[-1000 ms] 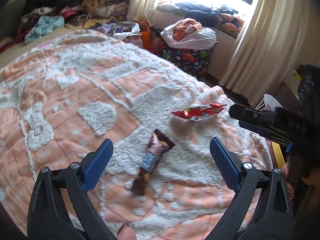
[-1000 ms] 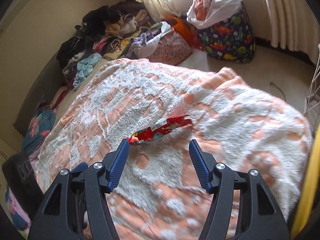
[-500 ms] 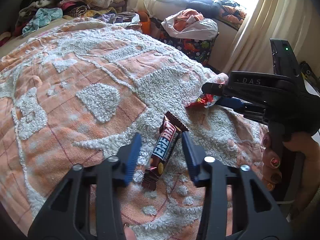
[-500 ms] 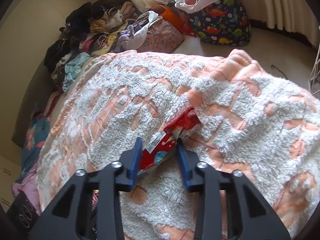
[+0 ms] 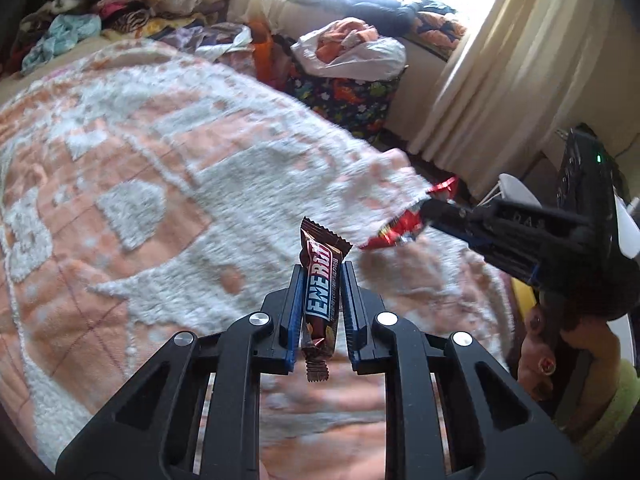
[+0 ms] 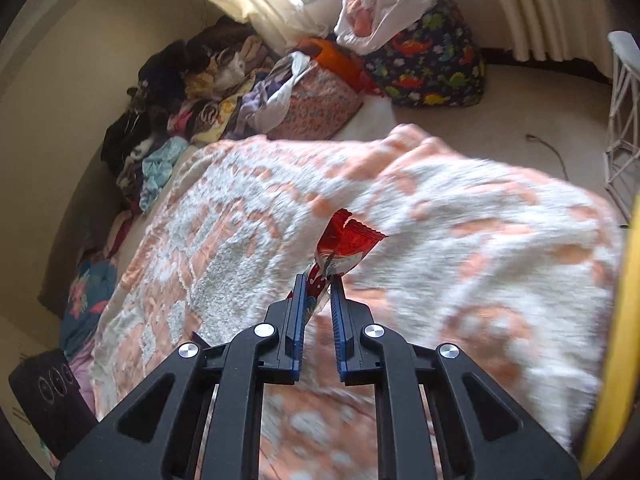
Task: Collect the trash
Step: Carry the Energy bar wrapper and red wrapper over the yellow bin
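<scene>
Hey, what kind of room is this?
Most likely a bedroom: a bed under a fuzzy peach-and-white blanket, a heap of clothes along the wall, and curtains at a bright window.

Peach-and-white fuzzy blanket (image 5: 168, 184); brown candy bar wrapper (image 5: 321, 292) with blue-and-red lettering; shiny red snack wrapper (image 6: 344, 246); navy dinosaur-print bag (image 6: 436, 68).

Left gripper (image 5: 320, 280) clamping brown snack bar (image 5: 320, 292), orange-white blanket (image 5: 160, 200) beneath

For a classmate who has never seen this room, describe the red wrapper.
Find the orange-and-white blanket on the bed. Near its far corner, the right hand-held gripper, jaws closing, pinches the red wrapper. Unlike the brown bar wrapper, it is crinkled and shiny.
</scene>
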`<action>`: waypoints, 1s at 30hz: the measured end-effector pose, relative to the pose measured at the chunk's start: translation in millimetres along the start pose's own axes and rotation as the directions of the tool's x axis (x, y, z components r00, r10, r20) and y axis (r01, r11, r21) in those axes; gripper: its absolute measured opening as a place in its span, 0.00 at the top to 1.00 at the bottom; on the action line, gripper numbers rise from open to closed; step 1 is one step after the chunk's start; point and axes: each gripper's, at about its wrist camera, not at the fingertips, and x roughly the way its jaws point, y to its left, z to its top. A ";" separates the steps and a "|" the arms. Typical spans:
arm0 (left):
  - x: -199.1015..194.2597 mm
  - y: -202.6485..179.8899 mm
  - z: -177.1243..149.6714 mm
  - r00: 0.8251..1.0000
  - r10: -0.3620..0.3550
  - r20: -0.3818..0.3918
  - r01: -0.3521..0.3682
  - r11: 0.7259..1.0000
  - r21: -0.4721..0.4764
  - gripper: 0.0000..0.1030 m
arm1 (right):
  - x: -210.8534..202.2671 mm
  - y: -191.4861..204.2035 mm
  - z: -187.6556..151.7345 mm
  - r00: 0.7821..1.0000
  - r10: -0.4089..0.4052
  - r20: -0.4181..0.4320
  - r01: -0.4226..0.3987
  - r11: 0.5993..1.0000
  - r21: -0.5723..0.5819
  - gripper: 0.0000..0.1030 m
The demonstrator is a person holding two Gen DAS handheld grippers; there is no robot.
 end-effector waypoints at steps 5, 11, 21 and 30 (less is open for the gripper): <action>-1.1 -33.0 5.4 0.999 -0.037 0.010 0.036 0.998 0.044 0.88 | -46.7 -23.8 0.0 0.997 -0.020 0.068 0.019 1.000 0.021 0.88; 5.3 -83.9 7.3 0.996 -0.093 0.007 0.092 0.989 0.117 0.88 | -98.1 -55.3 -3.2 0.989 -0.053 0.139 0.047 0.998 0.050 0.88; 15.3 -158.6 3.1 0.985 -0.175 -0.014 0.173 0.961 0.215 0.88 | -158.7 -105.8 -22.5 0.970 -0.132 0.204 0.115 0.989 0.096 0.88; 33.4 -206.1 -9.4 0.977 -0.207 -0.060 0.215 0.933 0.288 0.88 | -186.8 -143.5 -35.7 0.954 -0.193 0.231 0.157 0.974 0.165 0.88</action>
